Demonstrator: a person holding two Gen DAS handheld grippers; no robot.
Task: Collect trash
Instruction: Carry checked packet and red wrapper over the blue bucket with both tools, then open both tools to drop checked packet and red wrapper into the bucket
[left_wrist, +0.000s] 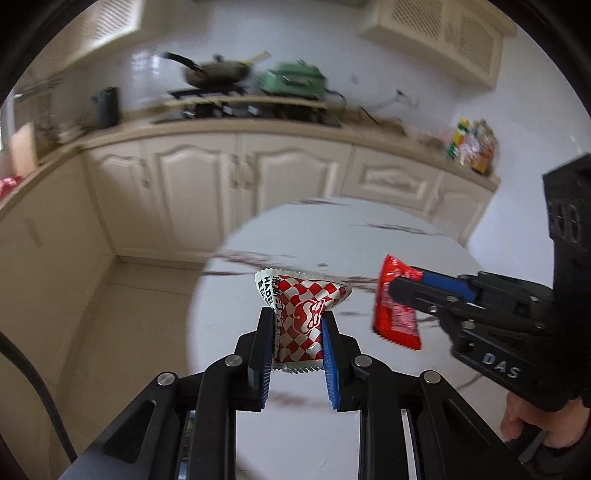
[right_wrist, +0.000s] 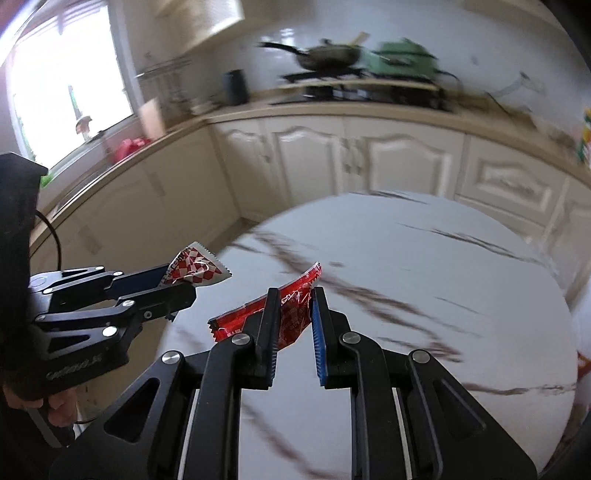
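Here, the red-and-white checkered wrapper (left_wrist: 301, 319) sits pinched between the pads of the left gripper (left_wrist: 297, 325), crumpled at the waist where the jaws clamp it and held up off the round marble table (left_wrist: 369, 236). Just to its right, the red wrapper (left_wrist: 397, 302) hangs in the right gripper (left_wrist: 402, 295), whose jaws are closed on it — the packet's lower end droops free below the fingers. From the right wrist view the same red wrapper (right_wrist: 291, 314) runs slantwise between the two pads, again above the table's veined white top (right_wrist: 443, 295). The two grippers are near each other, side by side, not touching. A hand (left_wrist: 524, 424) grasps the right gripper's handle. Behind the table stand cream cabinets (left_wrist: 221, 177) under a counter bearing a dark pan (left_wrist: 218, 72) and a green appliance (left_wrist: 295, 79) — both blurred.
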